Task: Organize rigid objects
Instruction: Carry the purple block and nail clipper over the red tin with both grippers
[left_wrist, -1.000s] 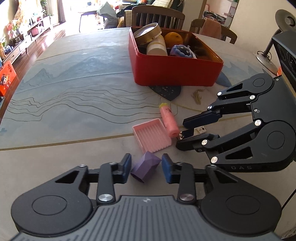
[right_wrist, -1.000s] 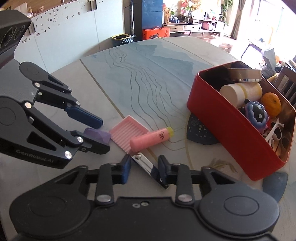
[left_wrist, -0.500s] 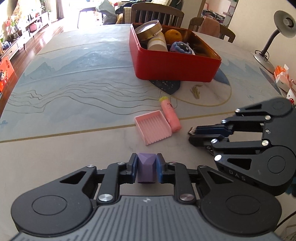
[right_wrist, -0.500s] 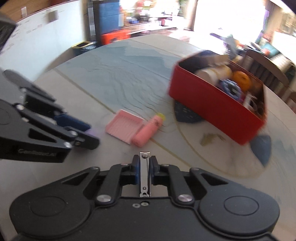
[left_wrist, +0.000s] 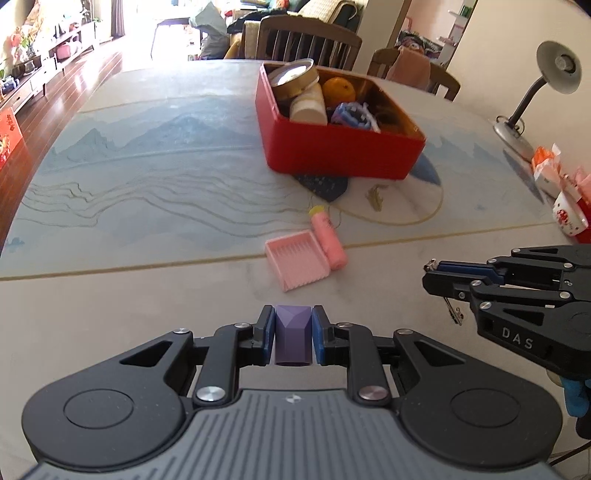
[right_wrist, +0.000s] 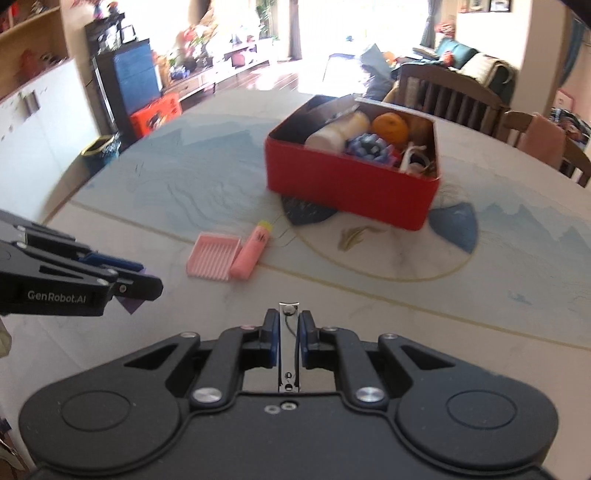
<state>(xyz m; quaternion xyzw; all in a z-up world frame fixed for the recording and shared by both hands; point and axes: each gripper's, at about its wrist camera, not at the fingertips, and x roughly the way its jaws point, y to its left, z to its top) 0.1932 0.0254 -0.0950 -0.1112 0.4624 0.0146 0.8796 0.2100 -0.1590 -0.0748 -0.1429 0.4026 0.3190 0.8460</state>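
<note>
My left gripper (left_wrist: 293, 317) is shut on a small purple faceted block (left_wrist: 293, 334), held clear of the table. My right gripper (right_wrist: 289, 321) is shut on a metal nail clipper (right_wrist: 289, 347), also lifted; in the left wrist view that gripper (left_wrist: 430, 275) shows at the right with the clipper's small chain hanging below. On the table ahead lie a pink ridged tray (left_wrist: 297, 258) and a pink tube with a yellow cap (left_wrist: 328, 240), side by side. Beyond them stands a red box (left_wrist: 332, 155) holding a round tin, a white bottle, an orange and a blue toy.
A desk lamp (left_wrist: 543, 88) and some packets and a cup (left_wrist: 565, 192) stand at the table's right edge. Wooden chairs (left_wrist: 306, 40) are behind the far side. In the right wrist view the left gripper (right_wrist: 147, 284) is at the left, near the table's front.
Both grippers closed on their objects, the purple block and the nail clipper, and lifted them off the table. The right gripper rolled level and drew away to the right.
</note>
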